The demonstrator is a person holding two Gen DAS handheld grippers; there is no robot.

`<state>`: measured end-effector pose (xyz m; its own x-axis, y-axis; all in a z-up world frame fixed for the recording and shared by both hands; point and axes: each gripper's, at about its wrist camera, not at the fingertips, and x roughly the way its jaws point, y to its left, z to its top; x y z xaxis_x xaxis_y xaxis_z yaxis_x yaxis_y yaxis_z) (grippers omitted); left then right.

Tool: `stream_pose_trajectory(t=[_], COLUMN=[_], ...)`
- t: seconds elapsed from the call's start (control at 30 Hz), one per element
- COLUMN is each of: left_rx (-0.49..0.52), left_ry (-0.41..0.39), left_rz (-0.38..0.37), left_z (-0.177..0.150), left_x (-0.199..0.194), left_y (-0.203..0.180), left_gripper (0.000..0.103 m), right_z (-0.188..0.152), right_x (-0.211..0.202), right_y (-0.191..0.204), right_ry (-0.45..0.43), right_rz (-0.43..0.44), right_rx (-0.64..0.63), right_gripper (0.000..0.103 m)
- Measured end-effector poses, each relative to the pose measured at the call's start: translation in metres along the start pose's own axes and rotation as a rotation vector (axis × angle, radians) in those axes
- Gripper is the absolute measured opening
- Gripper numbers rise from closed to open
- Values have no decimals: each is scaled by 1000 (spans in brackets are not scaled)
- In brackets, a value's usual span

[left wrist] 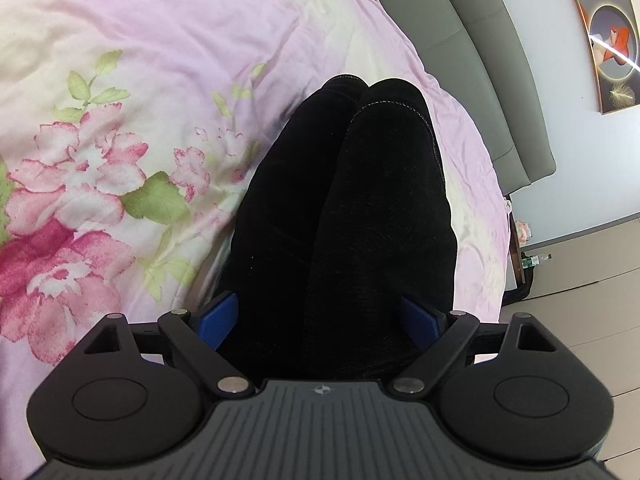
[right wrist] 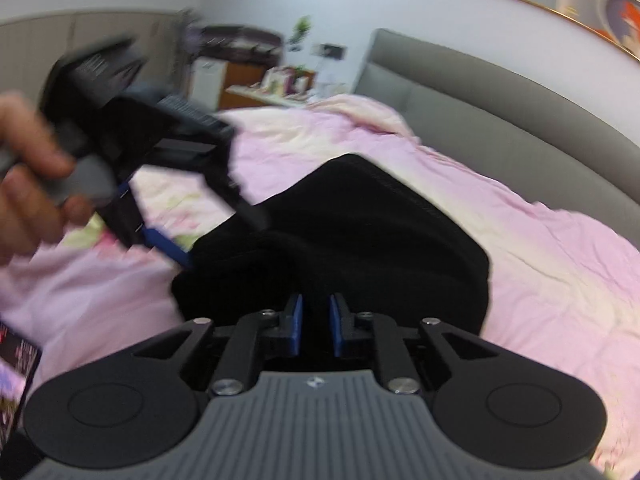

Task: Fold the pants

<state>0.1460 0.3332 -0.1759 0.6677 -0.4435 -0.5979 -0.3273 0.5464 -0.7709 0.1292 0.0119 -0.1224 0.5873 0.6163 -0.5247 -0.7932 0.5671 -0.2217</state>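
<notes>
So the black pants (left wrist: 344, 208) are lying on a pink floral quilt (left wrist: 100, 168), soft fuzzy-looking fabric, both legs side by side with stitched hems at the far end, near the grey padded headboard (left wrist: 492, 92).

The left gripper (left wrist: 326, 320) has its blue pads spread wide with the pants bunched up between them; can't tell if the pads actually press on the cloth.

The right gripper (right wrist: 316, 324) has its jaws nearly together with only a narrow gap, dark fabric right in front, but whether it's pinched I can't tell.

In the right wrist view a hand (right wrist: 28, 172) holds the left gripper at the pants' edge.

Plenty of bare, slightly wrinkled quilt on either side of the pants.
</notes>
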Motion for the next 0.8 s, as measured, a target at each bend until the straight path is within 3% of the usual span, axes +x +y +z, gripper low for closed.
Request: stream_pose_trajectory(t=[0.1, 0.17, 0.33, 0.47, 0.57, 0.63, 0.67, 0.7, 0.8], left_rx=[-5, 1, 4, -13, -28, -31, -29, -25, -10], left_ry=[-1, 1, 12, 16, 13, 9, 8, 8, 19], left_rz=[-4, -15, -9, -31, -47, -54, -55, -57, -73], left_z=[0, 0, -2, -2, -2, -2, -2, -3, -5], left_x=[1, -1, 0, -1, -2, -3, -3, -3, -1], left_y=[1, 0, -4, -3, -1, 0, -1, -1, -4], left_gripper=[103, 103, 103, 103, 103, 103, 103, 103, 103], right_z=[-14, -18, 3, 23, 27, 22, 18, 13, 8], right_x=[12, 9, -20, -21, -1, 20, 32, 38, 38], right_y=[21, 27, 15, -9, -22, -26, -22, -14, -1], right_ry=[77, 92, -48, -101, -68, 12, 78, 99, 98], right_rz=[59, 102, 89, 46, 6, 87, 137, 142, 128], right_rx=[-136, -154, -66, 25, 83, 147, 138, 101, 32], right_gripper=[6, 5, 6, 17, 19, 16, 10, 10, 10])
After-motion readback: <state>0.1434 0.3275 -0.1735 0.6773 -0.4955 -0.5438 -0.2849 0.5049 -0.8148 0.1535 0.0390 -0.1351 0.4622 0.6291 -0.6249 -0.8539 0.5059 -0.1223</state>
